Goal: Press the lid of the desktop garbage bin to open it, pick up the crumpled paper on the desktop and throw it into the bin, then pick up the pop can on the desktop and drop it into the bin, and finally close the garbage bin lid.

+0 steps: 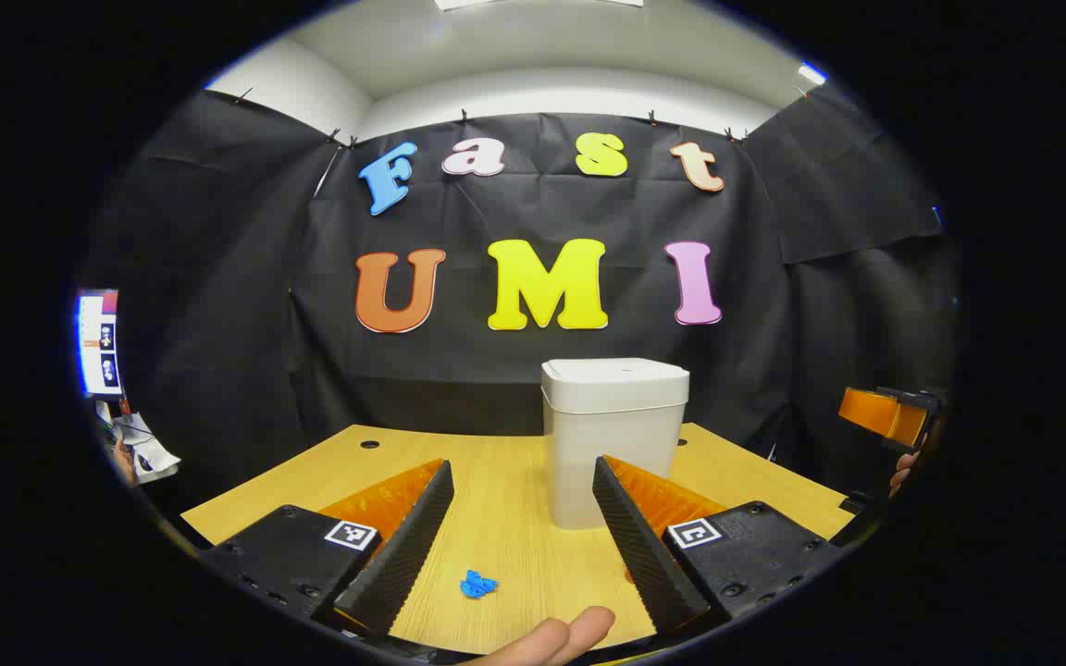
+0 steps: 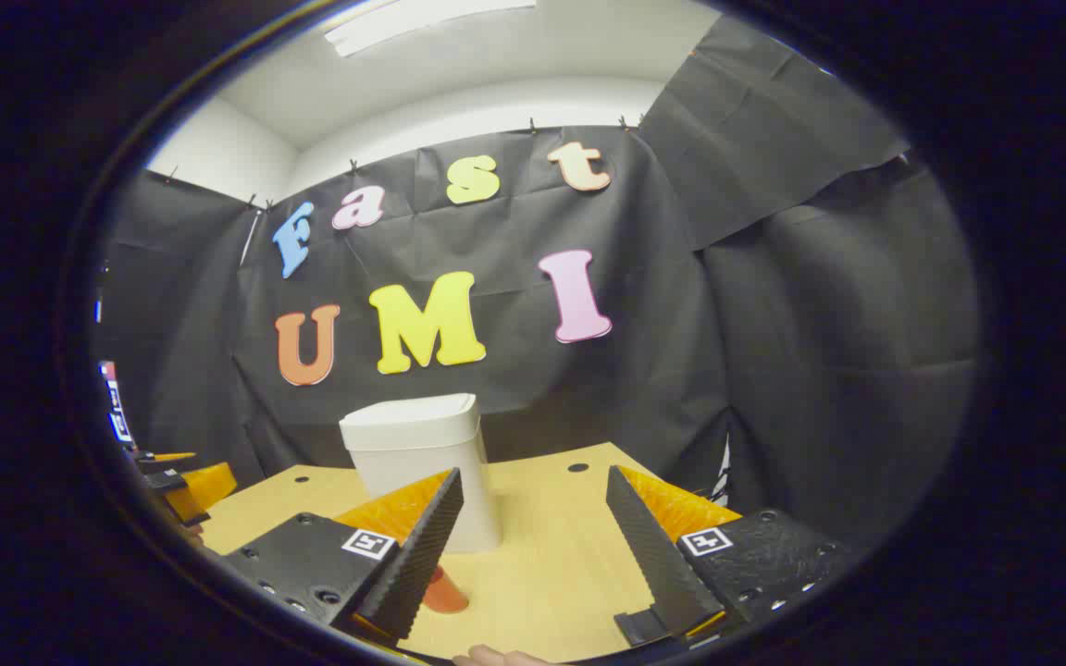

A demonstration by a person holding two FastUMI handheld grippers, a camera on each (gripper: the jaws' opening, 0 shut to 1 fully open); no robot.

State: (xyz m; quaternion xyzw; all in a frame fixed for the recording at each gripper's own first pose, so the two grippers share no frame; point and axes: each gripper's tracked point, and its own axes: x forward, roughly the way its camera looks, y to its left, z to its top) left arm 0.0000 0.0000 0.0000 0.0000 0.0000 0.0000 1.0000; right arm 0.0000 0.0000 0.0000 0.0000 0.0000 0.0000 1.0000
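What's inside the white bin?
Can't see inside: the garbage bin has its lid shut flat on top. The blue crumpled paper lies outside, on the wooden table in front of it.

i see a wooden tabletop [image 1: 505,518] with round cable holes near its far edge. black cloth [image 1: 218,305] covers the booth walls, clipped along its upper edge below a white wall [image 1: 551,92] and ceiling light [image 2: 422,18]. at the far left of the left gripper view a lit screen [image 1: 96,342] stands above some papers [image 1: 140,444]
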